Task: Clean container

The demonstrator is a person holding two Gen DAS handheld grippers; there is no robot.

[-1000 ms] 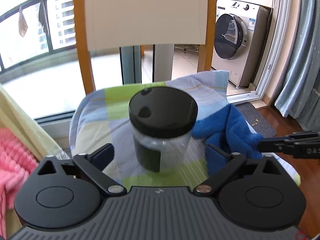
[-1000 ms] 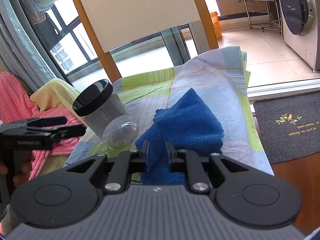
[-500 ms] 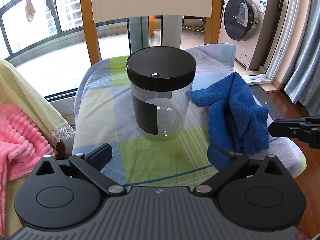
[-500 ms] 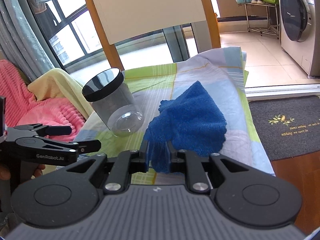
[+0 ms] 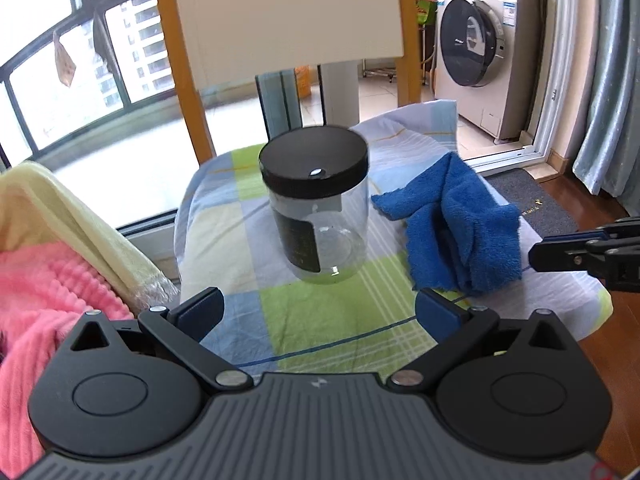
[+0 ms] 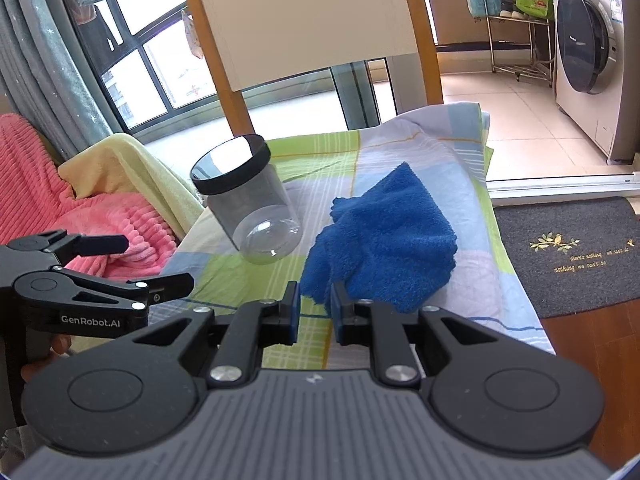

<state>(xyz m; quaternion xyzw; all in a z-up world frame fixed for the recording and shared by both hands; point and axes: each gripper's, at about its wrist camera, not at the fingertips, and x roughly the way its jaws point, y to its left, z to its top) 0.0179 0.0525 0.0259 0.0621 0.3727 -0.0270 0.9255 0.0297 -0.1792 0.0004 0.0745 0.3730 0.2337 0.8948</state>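
A balcony-side room with a washer (image 5: pixel 476 48); a checked cloth (image 5: pixel 320 320) covers the work surface. The jar (image 5: pixel 318 204) stands upright mid-cloth, black lid (image 5: pixel 314 162) on, clear of both my claws. The blue towel (image 6: pixel 384 240) lies crumpled just right of it, not touching. My left claw (image 5: pixel 318 310) is spread wide, empty, facing the jar, which suits a body grasp. My right claw (image 6: pixel 314 306) sits at the towel's near edge, jaws narrowly parted; whether they pinch cloth I cannot tell. I cannot tell if the jar has been wiped.
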